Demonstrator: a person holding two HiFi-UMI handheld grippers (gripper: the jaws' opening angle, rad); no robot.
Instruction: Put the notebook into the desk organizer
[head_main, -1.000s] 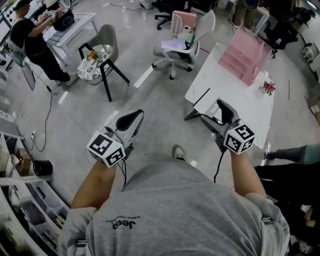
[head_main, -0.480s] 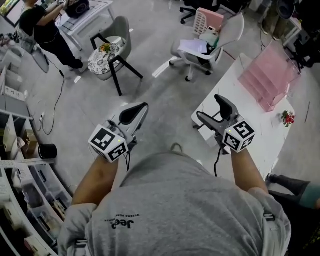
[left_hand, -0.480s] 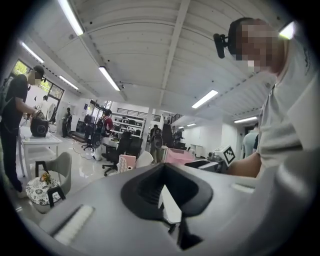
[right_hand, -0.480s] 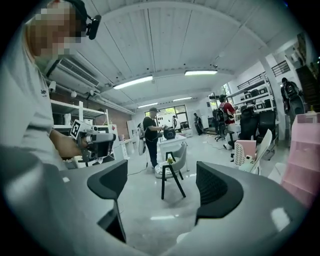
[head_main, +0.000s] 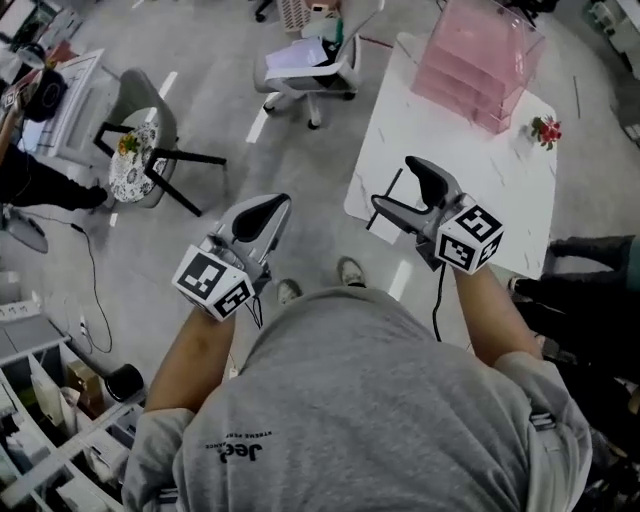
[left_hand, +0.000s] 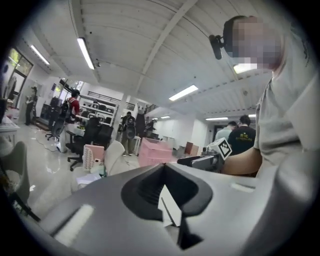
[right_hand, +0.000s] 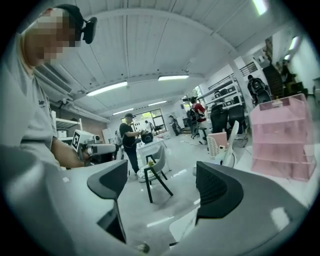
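Note:
The pink clear desk organizer (head_main: 480, 55) stands at the far end of a white table (head_main: 500, 190). It also shows in the left gripper view (left_hand: 155, 152) and in the right gripper view (right_hand: 282, 137). I see no notebook in any view. My left gripper (head_main: 270, 207) hangs over the floor to the left of the table, jaws shut on nothing (left_hand: 164, 182). My right gripper (head_main: 395, 182) hovers over the table's near left edge. Its jaws stand wide apart and nothing is between them (right_hand: 162, 185).
A small red flower (head_main: 545, 130) sits on the table near the organizer. A white office chair (head_main: 305, 60) with papers stands left of the table. A dark-legged chair (head_main: 140, 165) is at the left, and a person's legs (head_main: 590, 260) at the right.
The view has swung toward the table, so the organizer now lies straight ahead of the right gripper. Both grippers keep their height and their jaw states.

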